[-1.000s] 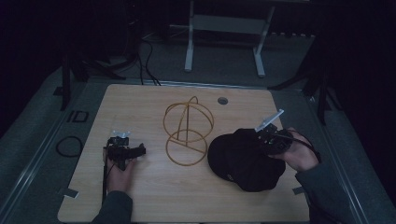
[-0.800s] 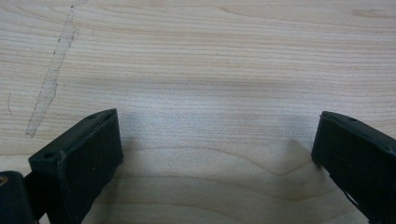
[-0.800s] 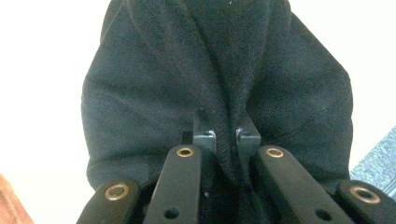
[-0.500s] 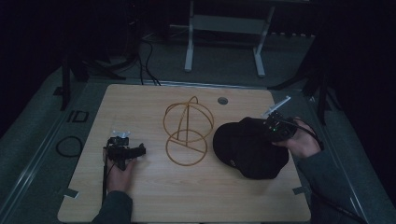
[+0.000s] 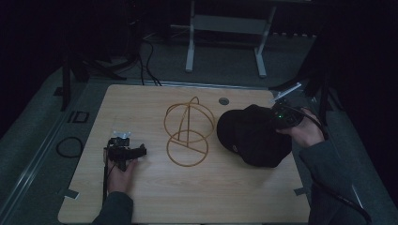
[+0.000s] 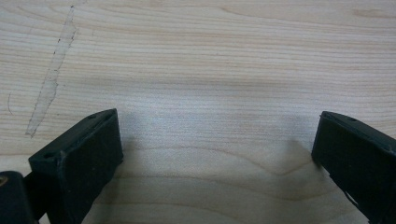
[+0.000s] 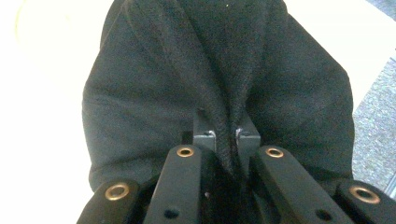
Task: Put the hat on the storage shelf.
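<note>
Pale wooden table, dark room | my right gripper pinches black fabric cap | left gripper gapes empty on bare wood.

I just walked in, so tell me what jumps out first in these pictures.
The black cap at the table's right, its fabric pinched in the shut right tongs. Next, the gold wire stand at the centre of the wooden table. The left tongs rest open over bare wood.

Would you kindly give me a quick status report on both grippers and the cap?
Right gripper pinching black cap. Left gripper open over bare table. Wire stand beside cap, apart.
</note>
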{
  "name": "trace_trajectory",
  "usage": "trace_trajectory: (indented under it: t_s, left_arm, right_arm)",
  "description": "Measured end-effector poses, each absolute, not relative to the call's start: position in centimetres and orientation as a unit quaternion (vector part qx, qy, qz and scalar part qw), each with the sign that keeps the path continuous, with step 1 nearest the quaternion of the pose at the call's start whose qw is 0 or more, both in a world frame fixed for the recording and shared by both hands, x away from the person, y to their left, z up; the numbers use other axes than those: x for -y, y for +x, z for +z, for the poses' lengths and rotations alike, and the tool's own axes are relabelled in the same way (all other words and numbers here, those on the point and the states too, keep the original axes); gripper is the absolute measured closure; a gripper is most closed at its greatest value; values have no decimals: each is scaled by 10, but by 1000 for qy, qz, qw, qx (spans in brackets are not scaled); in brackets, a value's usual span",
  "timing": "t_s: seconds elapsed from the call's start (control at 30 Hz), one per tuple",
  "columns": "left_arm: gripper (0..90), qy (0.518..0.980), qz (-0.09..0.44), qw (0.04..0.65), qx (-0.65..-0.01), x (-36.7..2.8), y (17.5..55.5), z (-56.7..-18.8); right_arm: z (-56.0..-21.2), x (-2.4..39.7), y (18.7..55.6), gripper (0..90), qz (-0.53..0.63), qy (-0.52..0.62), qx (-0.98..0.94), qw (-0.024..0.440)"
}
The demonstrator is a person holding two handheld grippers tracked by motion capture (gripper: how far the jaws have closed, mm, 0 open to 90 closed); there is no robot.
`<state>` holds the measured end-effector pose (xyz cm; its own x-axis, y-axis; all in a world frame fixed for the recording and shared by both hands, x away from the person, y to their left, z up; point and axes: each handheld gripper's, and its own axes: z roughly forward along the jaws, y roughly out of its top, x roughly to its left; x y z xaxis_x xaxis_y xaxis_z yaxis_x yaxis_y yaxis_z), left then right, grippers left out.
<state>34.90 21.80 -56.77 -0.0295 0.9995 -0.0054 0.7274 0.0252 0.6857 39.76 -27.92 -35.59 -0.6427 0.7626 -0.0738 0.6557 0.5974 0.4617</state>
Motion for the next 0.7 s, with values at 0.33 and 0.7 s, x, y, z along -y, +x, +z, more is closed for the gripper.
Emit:
trace_trajectory:
  t_s: [0.33, 0.7]
  left_arm:
    - [13, 648, 263, 258, -667, -218, 349, -568]
    - [13, 647, 262, 259, -667, -218, 349, -568]
  right_arm:
    - [-345, 283, 407, 847, 245, 425, -861, 135]
    - [-339, 281, 415, 846, 282, 435, -846, 126]
